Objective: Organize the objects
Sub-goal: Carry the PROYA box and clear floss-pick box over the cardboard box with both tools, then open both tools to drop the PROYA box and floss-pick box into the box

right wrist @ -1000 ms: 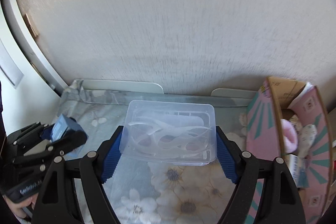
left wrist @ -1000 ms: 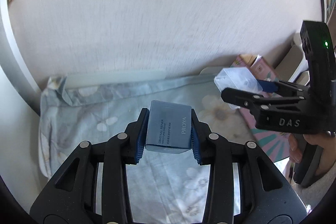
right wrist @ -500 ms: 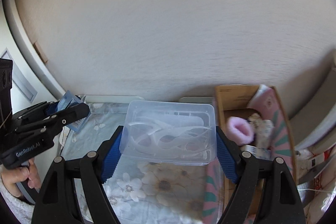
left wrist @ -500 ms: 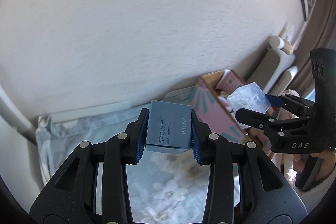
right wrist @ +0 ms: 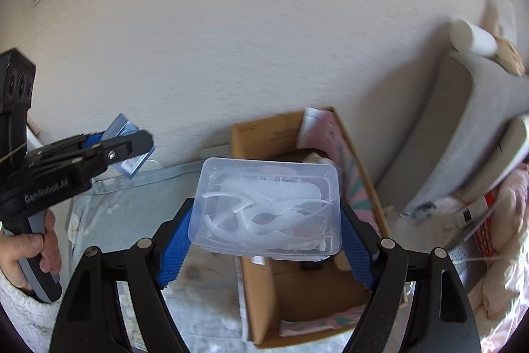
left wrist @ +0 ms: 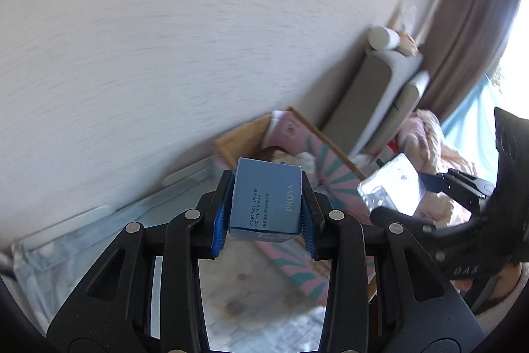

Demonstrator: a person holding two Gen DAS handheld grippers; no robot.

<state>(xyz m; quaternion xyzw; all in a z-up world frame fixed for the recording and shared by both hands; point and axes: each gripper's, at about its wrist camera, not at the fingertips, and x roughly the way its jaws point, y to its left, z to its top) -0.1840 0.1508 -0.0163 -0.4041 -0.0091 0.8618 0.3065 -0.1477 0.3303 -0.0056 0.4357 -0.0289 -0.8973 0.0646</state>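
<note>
Blue carton in my left jaws, clear plastic tub in my right, both held above the bed by the cardboard box.

Left gripper (left wrist: 264,214): jaws closed on the blue carton (left wrist: 266,204), pads pressing its two sides; print reads "PROYA" and "ORIGINAL REPAIR MOISTURE CREAM". It hangs clear of the floral bedsheet (left wrist: 251,303), in front of the box's near corner in my left view. Right gripper (right wrist: 266,240): jaws clamped on the short ends of the clear tub (right wrist: 267,204), which holds white plastic pieces. In my right view the tub sits over the open cardboard box (right wrist: 261,296), brown inside with pink and teal stripes outside, some soft items at its far end. Box stands on the bedsheet against the wall (right wrist: 231,38).
</note>
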